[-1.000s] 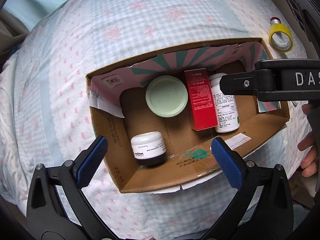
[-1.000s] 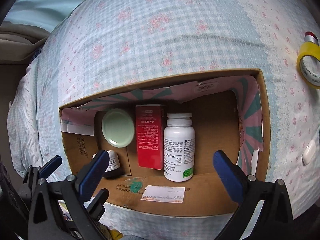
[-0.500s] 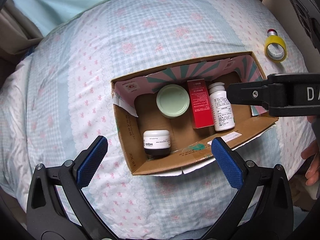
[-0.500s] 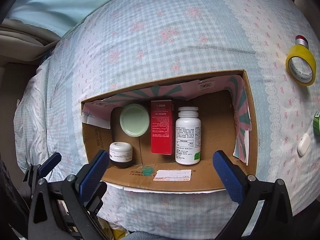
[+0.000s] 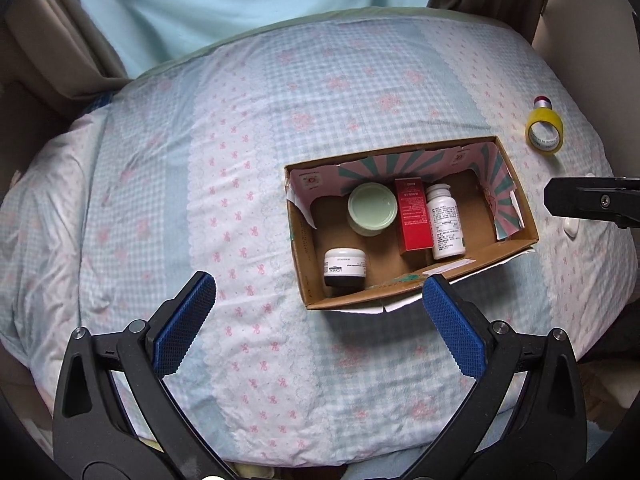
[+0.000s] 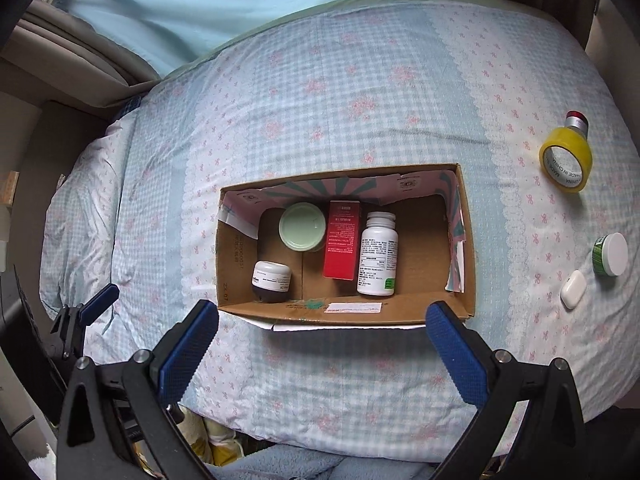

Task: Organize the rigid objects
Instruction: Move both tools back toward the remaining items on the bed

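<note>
An open cardboard box lies on the bed. Inside it are a pale green round jar, a red carton, a white pill bottle and a small white-and-black cream jar. My left gripper is open and empty, high above the near left of the box. My right gripper is open and empty, above the box's near edge; one of its fingers shows at the right of the left wrist view.
A yellow tape roll with a small red-capped thing behind it, a green-banded jar with a white lid and a white earbud case lie on the checked bedcover right of the box. A pale blue curtain hangs behind.
Both grippers have pulled back and up from the box, which now looks smaller and farther. Both stay open and empty. The box contents have not moved.
</note>
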The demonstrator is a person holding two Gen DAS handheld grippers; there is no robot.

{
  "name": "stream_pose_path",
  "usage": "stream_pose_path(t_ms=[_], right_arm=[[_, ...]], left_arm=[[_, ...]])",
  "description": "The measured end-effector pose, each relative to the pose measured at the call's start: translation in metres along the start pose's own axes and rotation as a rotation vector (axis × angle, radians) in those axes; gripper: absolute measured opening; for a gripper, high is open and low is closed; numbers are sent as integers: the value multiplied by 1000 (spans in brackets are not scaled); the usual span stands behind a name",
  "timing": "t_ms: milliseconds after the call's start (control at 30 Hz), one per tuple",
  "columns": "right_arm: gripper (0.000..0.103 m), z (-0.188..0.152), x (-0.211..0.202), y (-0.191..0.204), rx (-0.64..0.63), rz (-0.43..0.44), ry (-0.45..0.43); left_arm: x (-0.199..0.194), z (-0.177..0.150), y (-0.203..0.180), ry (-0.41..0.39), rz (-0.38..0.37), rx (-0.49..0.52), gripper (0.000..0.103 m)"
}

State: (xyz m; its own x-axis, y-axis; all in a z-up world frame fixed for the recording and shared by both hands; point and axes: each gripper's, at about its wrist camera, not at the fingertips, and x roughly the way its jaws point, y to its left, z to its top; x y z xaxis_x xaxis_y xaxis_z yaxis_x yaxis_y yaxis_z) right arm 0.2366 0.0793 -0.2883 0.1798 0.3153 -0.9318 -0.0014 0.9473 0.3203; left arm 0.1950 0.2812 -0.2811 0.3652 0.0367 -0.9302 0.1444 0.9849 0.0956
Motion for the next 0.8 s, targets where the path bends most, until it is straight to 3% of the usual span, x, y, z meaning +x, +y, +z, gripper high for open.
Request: stream_pose_path(t_ms=[167,467,800], right_arm=[[103,-20,-31,-7,1,-43,-17],[103,-53,-93,-55,94,-110,-117],[103,-82,-145,-167,169,-222,-225]], left_arm=[[-26,-1,2,-38,-77,-21,103],[-55,27,-31,-106,-114,-14,103],[-64,77,-143,-133,-134,70,103]])
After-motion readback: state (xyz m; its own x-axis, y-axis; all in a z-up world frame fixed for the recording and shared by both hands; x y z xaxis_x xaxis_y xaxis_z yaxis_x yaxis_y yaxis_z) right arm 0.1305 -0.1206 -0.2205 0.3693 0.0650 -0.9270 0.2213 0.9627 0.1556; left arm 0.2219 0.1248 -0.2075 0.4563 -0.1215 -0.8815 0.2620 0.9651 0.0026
